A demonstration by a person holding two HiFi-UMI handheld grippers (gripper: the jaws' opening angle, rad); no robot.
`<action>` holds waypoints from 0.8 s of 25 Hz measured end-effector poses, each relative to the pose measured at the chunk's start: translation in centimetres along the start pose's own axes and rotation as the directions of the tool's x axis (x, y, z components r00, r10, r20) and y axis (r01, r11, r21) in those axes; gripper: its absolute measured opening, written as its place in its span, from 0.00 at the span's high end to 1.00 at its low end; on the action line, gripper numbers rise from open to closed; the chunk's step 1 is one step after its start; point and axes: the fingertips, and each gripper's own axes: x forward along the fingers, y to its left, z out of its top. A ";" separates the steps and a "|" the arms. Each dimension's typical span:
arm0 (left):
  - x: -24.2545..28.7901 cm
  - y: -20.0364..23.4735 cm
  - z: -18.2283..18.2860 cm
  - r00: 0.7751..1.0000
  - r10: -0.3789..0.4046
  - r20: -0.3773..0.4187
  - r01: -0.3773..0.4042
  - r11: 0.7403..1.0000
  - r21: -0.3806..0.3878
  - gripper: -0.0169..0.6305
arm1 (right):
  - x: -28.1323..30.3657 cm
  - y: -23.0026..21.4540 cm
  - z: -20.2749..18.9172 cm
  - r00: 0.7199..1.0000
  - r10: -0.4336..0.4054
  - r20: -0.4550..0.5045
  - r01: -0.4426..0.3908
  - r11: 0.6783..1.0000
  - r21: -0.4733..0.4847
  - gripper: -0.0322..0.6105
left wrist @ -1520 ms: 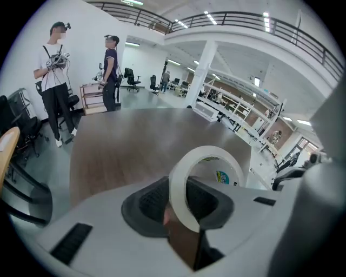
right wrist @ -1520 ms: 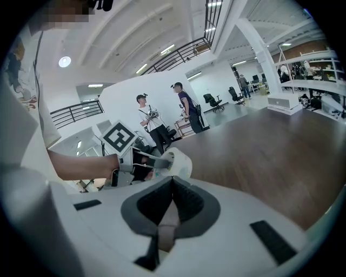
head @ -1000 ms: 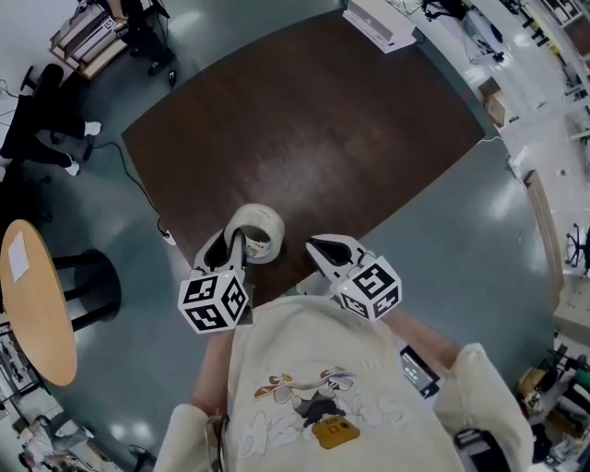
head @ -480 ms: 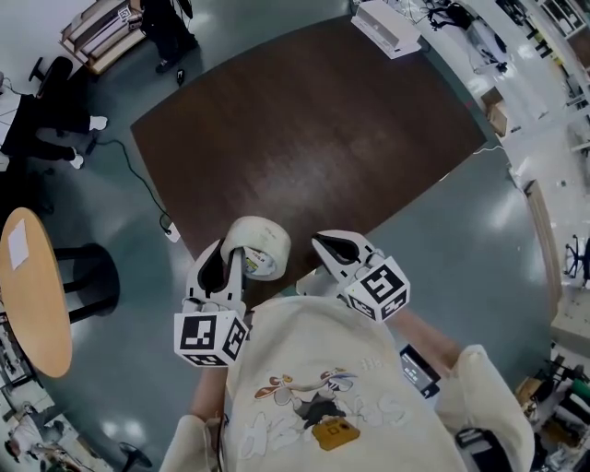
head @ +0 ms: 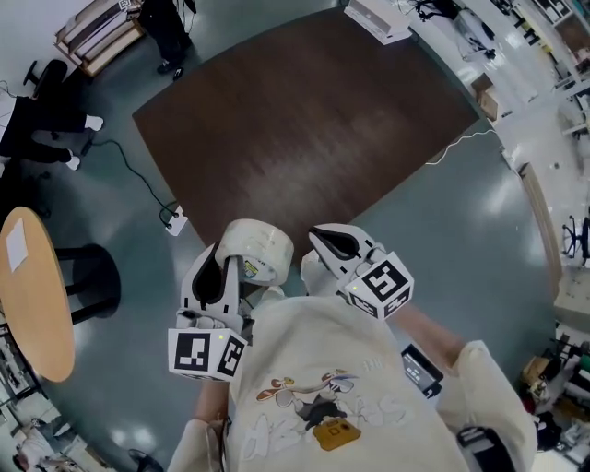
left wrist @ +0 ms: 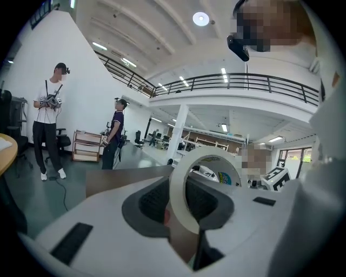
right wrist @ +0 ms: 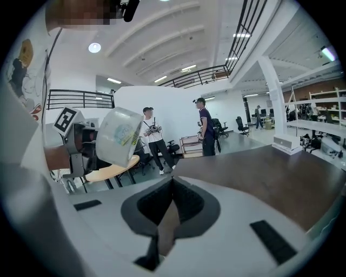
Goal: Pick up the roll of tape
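Observation:
The roll of tape point(head: 261, 247) is a wide whitish roll with a printed core, held off the dark brown table point(head: 304, 120) close to the person's chest. My left gripper point(head: 230, 264) is shut on its wall. In the left gripper view the roll of tape point(left wrist: 181, 201) stands as a ring with one side pinched between the jaws of the left gripper point(left wrist: 185, 186). My right gripper point(head: 324, 238) hovers just right of the roll, shut with nothing in it. The right gripper view shows the right gripper point(right wrist: 173, 181) with tips together, and the roll of tape point(right wrist: 118, 136) in the left gripper point(right wrist: 81, 146) at upper left.
A round wooden table point(head: 32, 295) stands at the left. A white box point(head: 378, 18) lies at the brown table's far edge. A power strip point(head: 175, 219) and cable lie on the floor. Two people point(left wrist: 50, 124) point(right wrist: 205, 130) stand beyond, near a shelf cart point(head: 92, 32).
The left gripper has lifted the tape roll off the table's near edge and drawn it up toward the person. The right gripper has shifted slightly alongside it.

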 end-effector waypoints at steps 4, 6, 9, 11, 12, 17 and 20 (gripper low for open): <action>-5.2 0.4 -0.1 0.999 -0.027 0.031 0.027 1.000 -0.006 0.84 | -1.1 4.6 -0.3 0.999 -0.036 0.018 0.036 0.999 0.006 0.94; -8.1 1.1 -0.3 0.998 -0.040 0.042 0.040 0.999 -0.014 0.84 | -1.5 7.4 -0.4 0.998 -0.054 0.024 0.054 0.999 0.000 0.94; -11.8 2.1 -0.7 0.996 -0.071 0.053 0.072 0.997 -0.023 0.84 | -1.9 11.0 -0.5 0.996 -0.085 0.037 0.086 0.996 -0.009 0.94; -13.6 1.4 -1.5 0.996 -0.078 0.046 0.080 0.996 -0.035 0.84 | -3.1 12.3 -0.8 0.995 -0.090 0.041 0.090 0.996 -0.004 0.94; -14.2 0.6 -1.8 0.996 -0.078 0.039 0.079 0.996 -0.041 0.84 | -4.1 12.7 -0.9 0.995 -0.086 0.040 0.086 0.996 0.002 0.94; -16.1 -2.6 -2.1 0.995 -0.085 0.043 0.087 0.995 -0.058 0.84 | -7.4 14.0 -0.7 0.996 -0.069 0.050 0.069 0.998 -0.001 0.94; -17.6 -2.8 -2.2 0.995 -0.078 0.059 0.081 0.995 -0.056 0.84 | -7.5 15.3 -1.0 0.997 -0.054 0.061 0.054 0.999 -0.005 0.94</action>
